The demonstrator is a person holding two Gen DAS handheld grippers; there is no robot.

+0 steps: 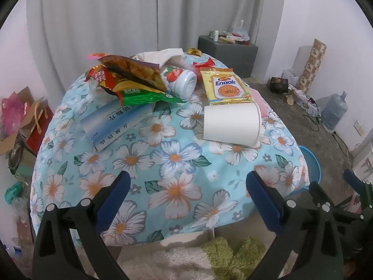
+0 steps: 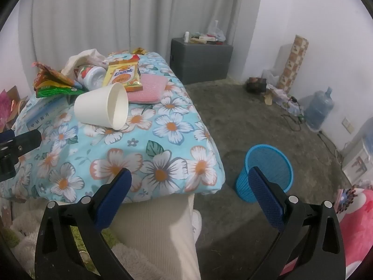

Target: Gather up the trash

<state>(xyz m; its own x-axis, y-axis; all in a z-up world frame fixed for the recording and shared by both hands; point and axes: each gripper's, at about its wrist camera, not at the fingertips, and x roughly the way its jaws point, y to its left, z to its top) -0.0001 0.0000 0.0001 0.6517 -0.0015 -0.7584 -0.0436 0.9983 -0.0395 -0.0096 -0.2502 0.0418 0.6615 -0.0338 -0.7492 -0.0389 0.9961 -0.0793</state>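
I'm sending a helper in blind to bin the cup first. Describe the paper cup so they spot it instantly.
Find the table under the blue floral cloth. On it, nearer the front edge than the heap of snack wrappers, lies the white paper cup, tipped on its side, mouth towards the blue wastebasket on the floor. It is the only plain, unprinted item there.

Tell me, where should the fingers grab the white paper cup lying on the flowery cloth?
Grip the white paper cup across its round side wall, near the middle. It lies tipped over on the flowered cloth, with its open mouth facing the blue wastebasket side and nothing on top. Coming down from above with the right gripper, already open wide, looks easiest. Squeeze gently; thin paper probably crushes.
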